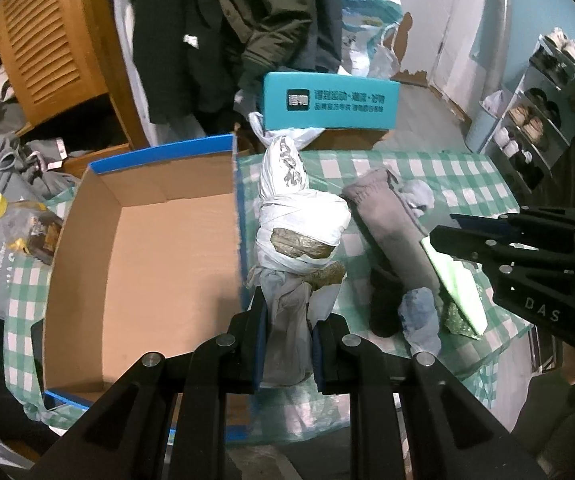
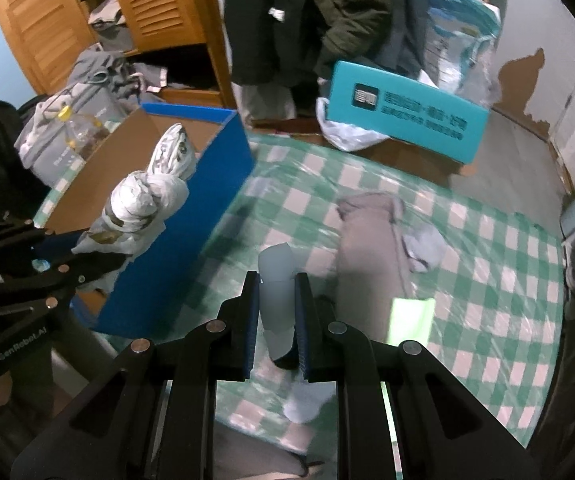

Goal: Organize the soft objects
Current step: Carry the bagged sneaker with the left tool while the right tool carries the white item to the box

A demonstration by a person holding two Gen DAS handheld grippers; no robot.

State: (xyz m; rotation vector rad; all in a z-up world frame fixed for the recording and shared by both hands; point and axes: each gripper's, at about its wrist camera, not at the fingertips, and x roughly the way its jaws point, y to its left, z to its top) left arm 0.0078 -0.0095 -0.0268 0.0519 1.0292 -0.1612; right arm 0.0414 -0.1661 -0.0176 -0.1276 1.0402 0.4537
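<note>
My left gripper (image 1: 287, 312) is shut on the tail of a white plastic-wrapped bundle (image 1: 299, 220), which hangs by the blue wall of the open cardboard box (image 1: 147, 260). In the right wrist view that bundle (image 2: 139, 200) is in the air over the box (image 2: 191, 232), with the left gripper (image 2: 99, 248) below it. My right gripper (image 2: 276, 280) is shut on a pale grey-blue soft piece (image 2: 277, 304) above the green checked tablecloth (image 2: 487, 280). The right gripper (image 1: 443, 228) also shows at the right of the left wrist view; its load is hidden there.
On the cloth lie a grey rolled cloth (image 1: 391, 232), a black sock (image 1: 383, 300), a light blue sock (image 1: 419, 312) and a pale green packet (image 2: 411, 320). A teal shoebox (image 1: 327, 100) stands behind. Dark coats hang at the back; a shoe rack (image 1: 535, 120) stands to the right.
</note>
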